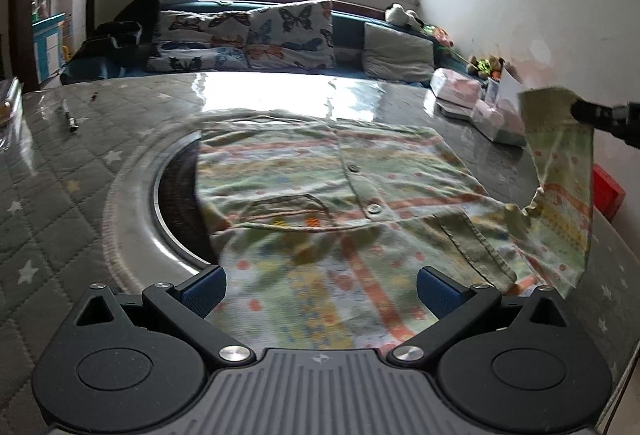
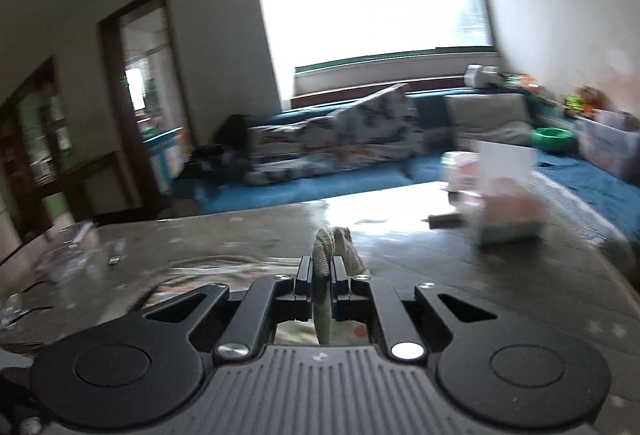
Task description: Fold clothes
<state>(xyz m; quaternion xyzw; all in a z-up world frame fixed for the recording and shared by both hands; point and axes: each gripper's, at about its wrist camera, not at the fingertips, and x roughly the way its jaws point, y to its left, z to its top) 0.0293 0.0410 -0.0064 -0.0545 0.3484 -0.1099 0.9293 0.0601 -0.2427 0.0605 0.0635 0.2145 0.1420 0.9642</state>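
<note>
A pale green patterned button shirt [image 1: 320, 187] lies spread on the quilted table, partly over a round dark inset. My left gripper [image 1: 320, 289] hovers open just above the shirt's near part, blue pads apart with cloth showing between them. At the right edge of the left wrist view, my right gripper's black tip [image 1: 590, 112] holds the shirt's sleeve [image 1: 564, 171] lifted off the table. In the right wrist view, my right gripper [image 2: 322, 269] is shut on a bunched fold of that sleeve cloth [image 2: 334, 243], which sticks up past the fingers.
Pink and white boxes [image 1: 460, 91] stand at the table's far right, and a red item [image 1: 606, 191] sits by the wall. A pen [image 1: 68, 115] lies at the far left. A blue sofa with butterfly cushions [image 1: 248, 39] runs behind the table.
</note>
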